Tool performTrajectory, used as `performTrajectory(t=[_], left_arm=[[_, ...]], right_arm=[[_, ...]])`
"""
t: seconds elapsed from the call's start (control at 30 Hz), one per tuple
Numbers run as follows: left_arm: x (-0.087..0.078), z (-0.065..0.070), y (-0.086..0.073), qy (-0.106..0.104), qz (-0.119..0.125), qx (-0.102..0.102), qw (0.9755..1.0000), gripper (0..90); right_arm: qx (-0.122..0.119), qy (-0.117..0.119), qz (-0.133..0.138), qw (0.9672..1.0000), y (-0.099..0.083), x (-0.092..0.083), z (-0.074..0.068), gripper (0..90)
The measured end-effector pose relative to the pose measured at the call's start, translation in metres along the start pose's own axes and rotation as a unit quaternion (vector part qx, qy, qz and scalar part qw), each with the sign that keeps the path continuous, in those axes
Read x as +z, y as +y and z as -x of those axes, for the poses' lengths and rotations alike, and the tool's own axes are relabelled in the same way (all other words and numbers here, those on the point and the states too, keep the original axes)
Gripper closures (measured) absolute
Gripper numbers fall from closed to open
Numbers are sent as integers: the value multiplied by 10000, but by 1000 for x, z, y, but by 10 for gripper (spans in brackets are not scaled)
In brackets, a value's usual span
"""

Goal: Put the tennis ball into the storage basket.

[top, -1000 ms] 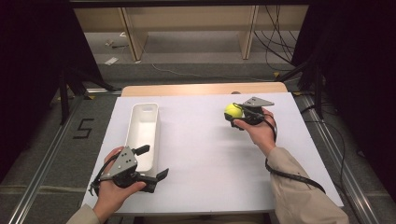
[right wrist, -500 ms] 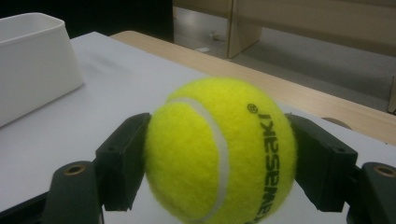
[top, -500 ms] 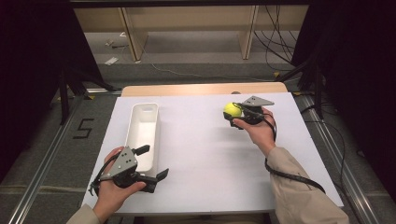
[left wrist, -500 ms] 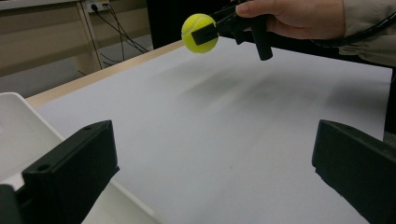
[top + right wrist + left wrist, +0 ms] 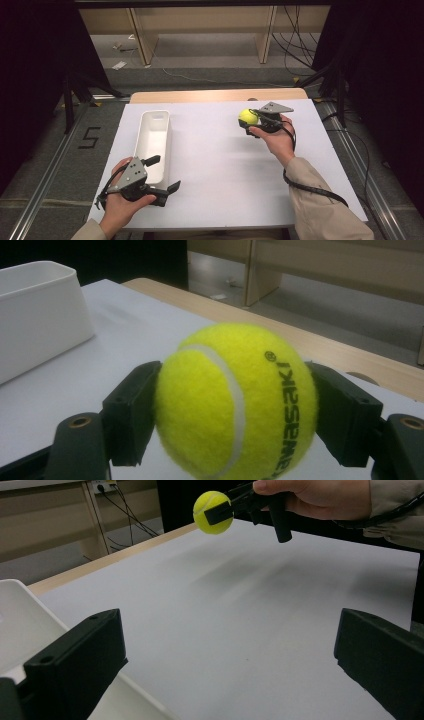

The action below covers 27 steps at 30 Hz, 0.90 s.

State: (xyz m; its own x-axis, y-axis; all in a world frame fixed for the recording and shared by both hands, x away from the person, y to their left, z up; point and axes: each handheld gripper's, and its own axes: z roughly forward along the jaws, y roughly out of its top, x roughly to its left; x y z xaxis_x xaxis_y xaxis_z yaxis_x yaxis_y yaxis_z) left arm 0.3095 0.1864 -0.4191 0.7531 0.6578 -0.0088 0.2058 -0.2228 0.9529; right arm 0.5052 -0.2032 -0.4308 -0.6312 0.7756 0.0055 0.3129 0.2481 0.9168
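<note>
The right gripper (image 5: 252, 121) clamps the tennis ball (image 5: 248, 116); the left gripper (image 5: 162, 177) waits, jaws apart. Maintain grip pressure; approach the white bin (image 5: 152, 142) level.

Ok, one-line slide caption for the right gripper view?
Right gripper clamps a yellow tennis ball above the white table, white tub off to the side.

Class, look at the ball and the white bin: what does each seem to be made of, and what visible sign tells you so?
Ball: yellow felt, probably over rubber; fuzzy matte nap, a pale curved seam and printed lettering. It sits clamped in the right tongs.
Bin: likely moulded plastic; smooth, plain white walls with rounded corners and a faint sheen.
</note>
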Motion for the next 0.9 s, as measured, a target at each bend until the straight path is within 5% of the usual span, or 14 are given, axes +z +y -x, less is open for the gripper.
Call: performTrajectory(t=[0.9], left_arm=[[0,0,0,-1,11,21,10000,0]], right_arm=[[-125,41,151,9998,9,-1,-11,272]])
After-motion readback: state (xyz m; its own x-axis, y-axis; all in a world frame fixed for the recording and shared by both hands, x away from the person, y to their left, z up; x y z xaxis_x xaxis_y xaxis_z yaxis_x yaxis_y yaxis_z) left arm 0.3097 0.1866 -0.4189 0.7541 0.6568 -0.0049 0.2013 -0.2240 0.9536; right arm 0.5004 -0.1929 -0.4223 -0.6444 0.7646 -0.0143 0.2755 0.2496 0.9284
